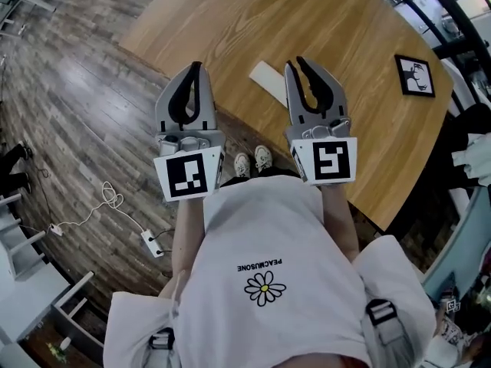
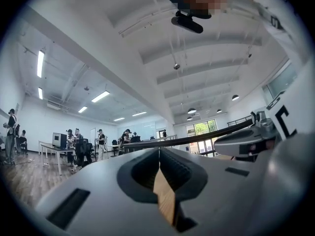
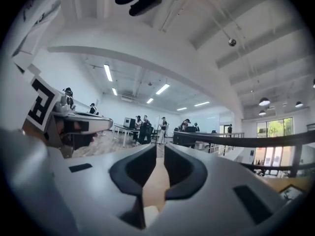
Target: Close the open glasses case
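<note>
Light wooden table with a rounded edge, standing on a dark plank floor. On the top is a pale, flat glasses case, lying at a slant with one end hidden; can't tell if the lid is up or down. A black-framed square marker card lies flat well to the right of the case, near the table's right edge. On the floor, a white power strip and a looped white cable sit well down-left of the case, clear of the table. The person's pale shoes stand just below the case, by the table's near edge.
</note>
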`<action>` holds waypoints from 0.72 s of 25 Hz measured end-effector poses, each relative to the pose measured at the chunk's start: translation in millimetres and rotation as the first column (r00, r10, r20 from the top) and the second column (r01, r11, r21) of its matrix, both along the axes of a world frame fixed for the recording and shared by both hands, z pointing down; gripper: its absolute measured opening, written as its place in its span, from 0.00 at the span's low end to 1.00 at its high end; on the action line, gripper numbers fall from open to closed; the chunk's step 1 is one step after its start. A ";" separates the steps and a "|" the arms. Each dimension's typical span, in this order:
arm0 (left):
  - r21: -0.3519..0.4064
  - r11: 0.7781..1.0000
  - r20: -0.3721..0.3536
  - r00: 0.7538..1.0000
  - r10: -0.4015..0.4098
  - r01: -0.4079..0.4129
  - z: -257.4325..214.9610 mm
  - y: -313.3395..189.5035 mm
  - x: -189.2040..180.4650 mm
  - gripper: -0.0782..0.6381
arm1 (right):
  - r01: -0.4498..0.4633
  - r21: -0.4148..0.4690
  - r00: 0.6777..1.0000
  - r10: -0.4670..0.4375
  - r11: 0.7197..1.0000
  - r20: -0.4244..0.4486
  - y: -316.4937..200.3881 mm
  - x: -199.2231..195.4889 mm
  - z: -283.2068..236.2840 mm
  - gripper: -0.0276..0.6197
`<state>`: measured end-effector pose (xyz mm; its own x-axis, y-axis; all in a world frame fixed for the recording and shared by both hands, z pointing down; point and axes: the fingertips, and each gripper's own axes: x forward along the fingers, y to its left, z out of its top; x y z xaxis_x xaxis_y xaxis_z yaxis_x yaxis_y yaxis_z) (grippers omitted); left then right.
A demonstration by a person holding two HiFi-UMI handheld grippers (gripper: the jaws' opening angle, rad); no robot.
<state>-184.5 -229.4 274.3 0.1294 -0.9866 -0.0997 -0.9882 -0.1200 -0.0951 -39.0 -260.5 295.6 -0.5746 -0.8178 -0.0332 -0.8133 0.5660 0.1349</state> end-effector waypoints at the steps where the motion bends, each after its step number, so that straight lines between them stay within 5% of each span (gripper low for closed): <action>1: 0.000 1.000 -0.002 1.000 0.003 -0.003 -0.4 -0.1 2.4 0.13 | 0.002 0.007 1.000 -0.003 1.000 0.009 4.8 -3.1 -3.1 0.11; 18: 0.018 1.000 0.008 1.000 -0.007 0.007 -7.7 18.8 3.7 0.13 | 0.068 -0.023 0.998 -0.068 0.997 -0.016 24.8 -22.9 4.7 0.05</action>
<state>-180.8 -210.7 266.7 0.1234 -0.9856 -0.1160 -0.9882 -0.1113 -0.1055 -61.9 -235.7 300.3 -0.6294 -0.7771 -0.0056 -0.7705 0.6231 0.1347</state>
